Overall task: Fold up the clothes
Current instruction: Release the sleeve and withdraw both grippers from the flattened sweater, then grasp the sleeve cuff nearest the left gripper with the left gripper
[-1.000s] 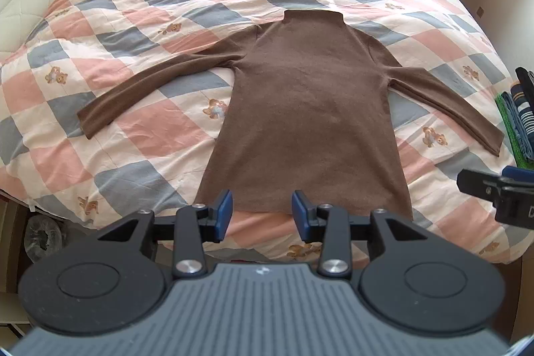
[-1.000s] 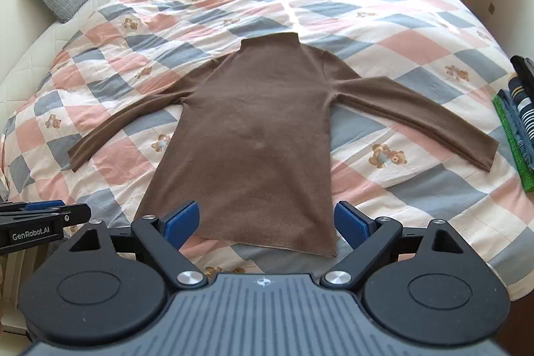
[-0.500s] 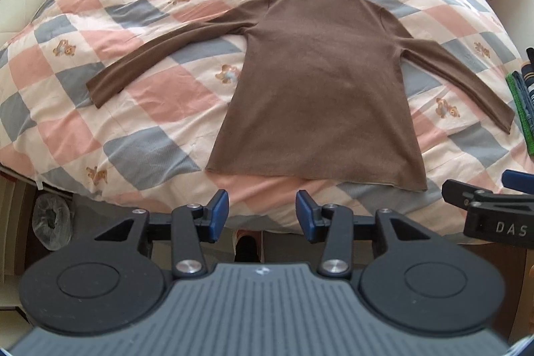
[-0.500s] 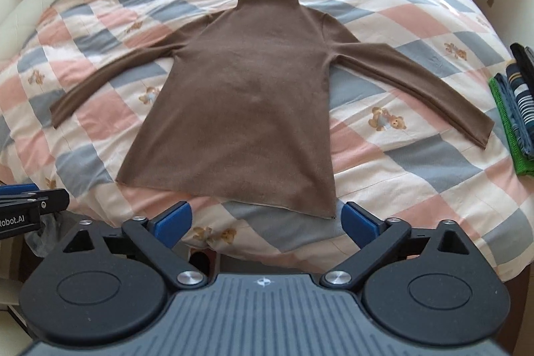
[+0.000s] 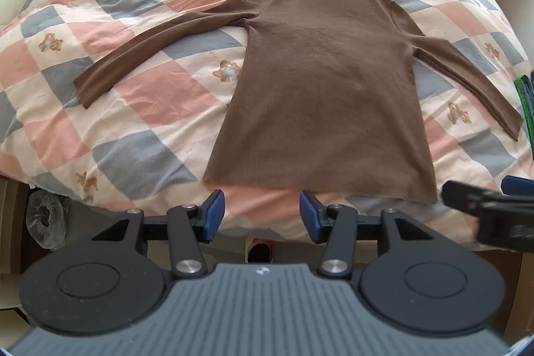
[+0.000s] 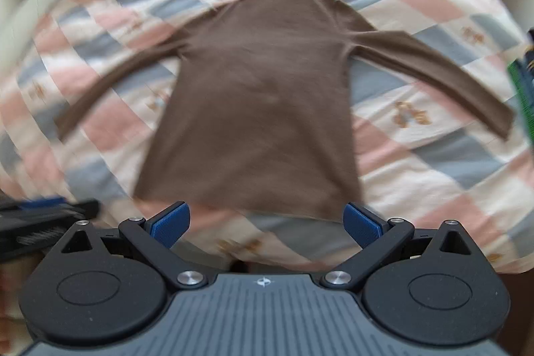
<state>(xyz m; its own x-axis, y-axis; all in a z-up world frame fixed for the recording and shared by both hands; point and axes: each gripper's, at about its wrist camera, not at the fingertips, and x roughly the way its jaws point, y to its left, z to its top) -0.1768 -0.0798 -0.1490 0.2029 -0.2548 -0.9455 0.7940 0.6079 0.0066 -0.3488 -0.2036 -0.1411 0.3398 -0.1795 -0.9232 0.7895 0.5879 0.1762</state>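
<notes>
Brown knit sweater (image 5: pixel 327 82) lying flat on the bed, both hand-held grippers hovering empty off its hem.

Spread face-up on the checked quilt (image 5: pixel 140 109), collar pointing away and both sleeves splayed outward, the sweater is waiting for its first fold. The left hand-held gripper (image 5: pixel 261 216) is hanging just off the hem with its pads parted and gripping nothing; the right hand-held gripper (image 6: pixel 266 224) is gaping wider, also empty. A clean start probably means pinching a sleeve cuff or hem corner through both layers and carrying it straight across the body. Compared with a second ago, both cameras are sitting closer to the sweater, the left pads have spread, and the right view is blurring with motion.
</notes>
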